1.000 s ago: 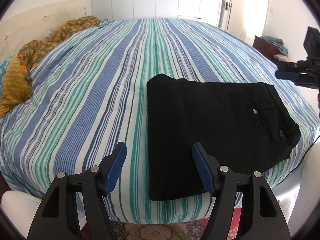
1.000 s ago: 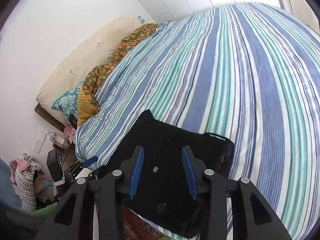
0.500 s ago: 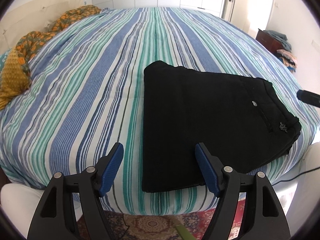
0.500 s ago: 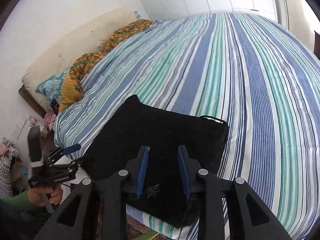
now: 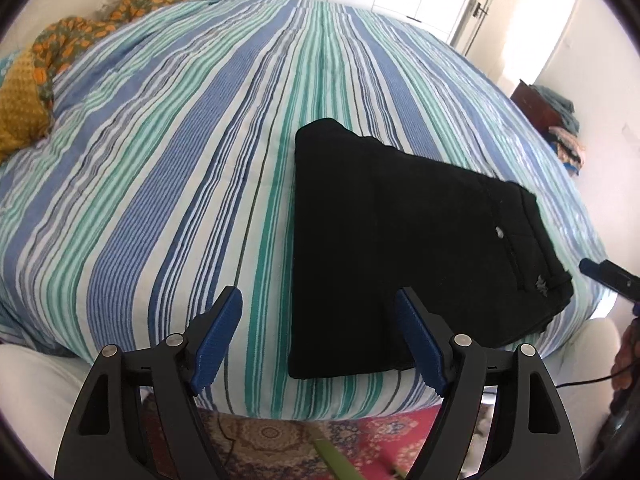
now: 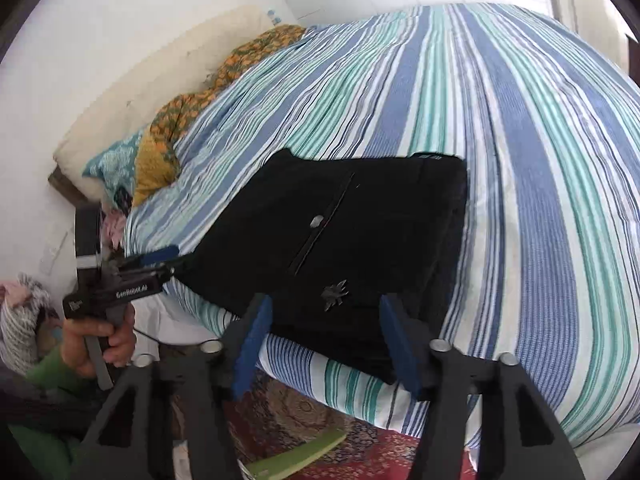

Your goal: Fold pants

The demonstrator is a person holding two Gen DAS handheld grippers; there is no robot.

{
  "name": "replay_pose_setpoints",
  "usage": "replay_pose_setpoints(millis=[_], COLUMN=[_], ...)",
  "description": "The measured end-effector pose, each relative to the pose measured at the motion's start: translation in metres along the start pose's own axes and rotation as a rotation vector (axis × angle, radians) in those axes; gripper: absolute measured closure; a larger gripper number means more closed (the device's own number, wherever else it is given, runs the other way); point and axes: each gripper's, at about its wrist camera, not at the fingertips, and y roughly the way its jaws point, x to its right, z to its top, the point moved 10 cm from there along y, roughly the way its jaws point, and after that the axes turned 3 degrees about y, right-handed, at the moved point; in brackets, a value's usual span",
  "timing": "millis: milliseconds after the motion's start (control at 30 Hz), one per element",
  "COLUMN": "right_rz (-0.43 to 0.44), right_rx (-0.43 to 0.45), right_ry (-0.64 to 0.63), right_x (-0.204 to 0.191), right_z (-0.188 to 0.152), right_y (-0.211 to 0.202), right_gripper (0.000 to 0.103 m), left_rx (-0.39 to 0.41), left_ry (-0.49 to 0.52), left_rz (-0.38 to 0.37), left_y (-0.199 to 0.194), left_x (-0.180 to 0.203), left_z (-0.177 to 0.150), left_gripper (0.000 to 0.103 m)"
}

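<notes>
Black pants [image 5: 400, 248] lie folded into a flat rectangle near the front edge of the striped bed [image 5: 180, 184]. In the right wrist view the pants [image 6: 360, 216] show a button, a pocket seam and a small emblem. My left gripper [image 5: 318, 300] hovers above the pants' left corner, its jaws opening with nothing pressed between the blue pads. My right gripper [image 6: 326, 304] hangs over the waist end at the bed's edge, jaws also opening and gripping nothing. One of its fingertips [image 5: 608, 276] shows at the right edge of the left wrist view. A hand [image 6: 100, 340] holds the left gripper [image 6: 152, 256].
An orange patterned cloth [image 5: 80, 40] and pillows [image 6: 112, 164] lie at the head of the bed. A red patterned rug [image 5: 280, 440] and a green strip [image 6: 296, 456] sit on the floor below. A dark dresser [image 5: 540, 108] with clothes stands at the right wall.
The right gripper's jaws have spread from narrow to wide and it has drawn back toward the bed's edge. The left gripper has rolled a little and its jaws stand slightly wider.
</notes>
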Motion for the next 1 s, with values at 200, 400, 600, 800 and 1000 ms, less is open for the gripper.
replay_pose_setpoints(millis=[200,400,600,800,1000], right_rz=[0.103,0.086,0.076,0.048,0.042], right_rx=[0.086,0.073,0.146,0.163,0.157], right_ry=[0.353,0.46,0.441,0.45,0.443], right_x=[0.07,0.096,0.098,0.107,0.108], right_z=[0.022,-0.013,-0.017,-0.017,-0.019], right_y=[-0.03,-0.013,-0.018,-0.017,-0.017], right_gripper=[0.029,0.029,0.024,0.022,0.022], left_rx=[-0.037,-0.03,-0.016,-0.008,-0.011], left_ry=[-0.13,-0.243,-0.275,-0.253,-0.237], left_rz=[-0.042,-0.048,-0.047,-0.023,-0.008], left_y=[0.004,0.009,0.014,0.017,0.02], left_x=[-0.041,-0.071,-0.082,-0.083,-0.083], left_z=[0.0,-0.016,-0.022,-0.018,-0.017], left_gripper=[0.023,0.023,0.023,0.023,0.023])
